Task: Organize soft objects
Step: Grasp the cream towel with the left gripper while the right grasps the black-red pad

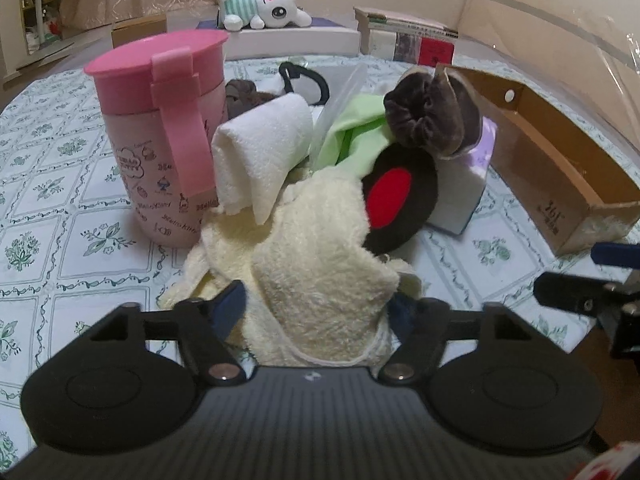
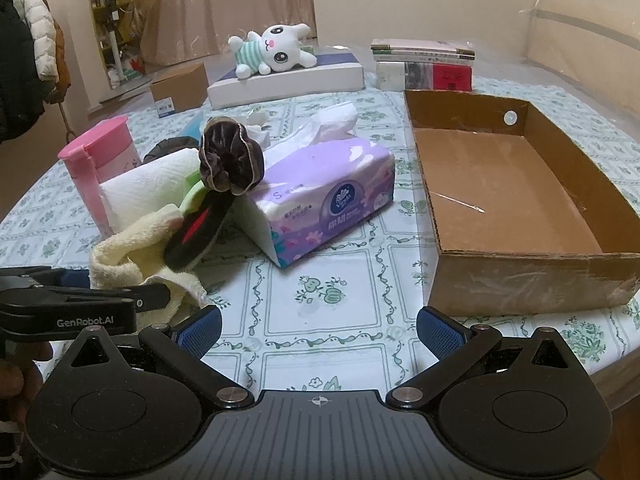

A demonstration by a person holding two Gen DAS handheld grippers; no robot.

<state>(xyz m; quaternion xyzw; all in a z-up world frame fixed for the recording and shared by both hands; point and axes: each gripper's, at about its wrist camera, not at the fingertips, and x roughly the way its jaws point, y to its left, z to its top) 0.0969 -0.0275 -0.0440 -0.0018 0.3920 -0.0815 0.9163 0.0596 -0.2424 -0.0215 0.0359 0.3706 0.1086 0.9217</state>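
A cream towel [image 1: 316, 264] lies at the front of a pile of soft things; it also shows in the right wrist view [image 2: 132, 248]. My left gripper [image 1: 316, 312] has its fingers on both sides of the towel's near fold and looks closed on it. Behind lie a white rolled towel [image 1: 264, 152], a green cloth [image 1: 352, 132], a black and red plush piece [image 1: 400, 196] and a brown scrunchie [image 1: 428, 112]. My right gripper [image 2: 319, 328] is open and empty above the tablecloth, left of the empty cardboard box [image 2: 520, 200].
A pink lidded cup [image 1: 160, 136] stands left of the pile. A purple tissue pack [image 2: 324, 196] lies beside the pile. A white plush cat [image 2: 272, 50] lies on a flat box at the back. Books [image 2: 424, 64] are stacked at the back right.
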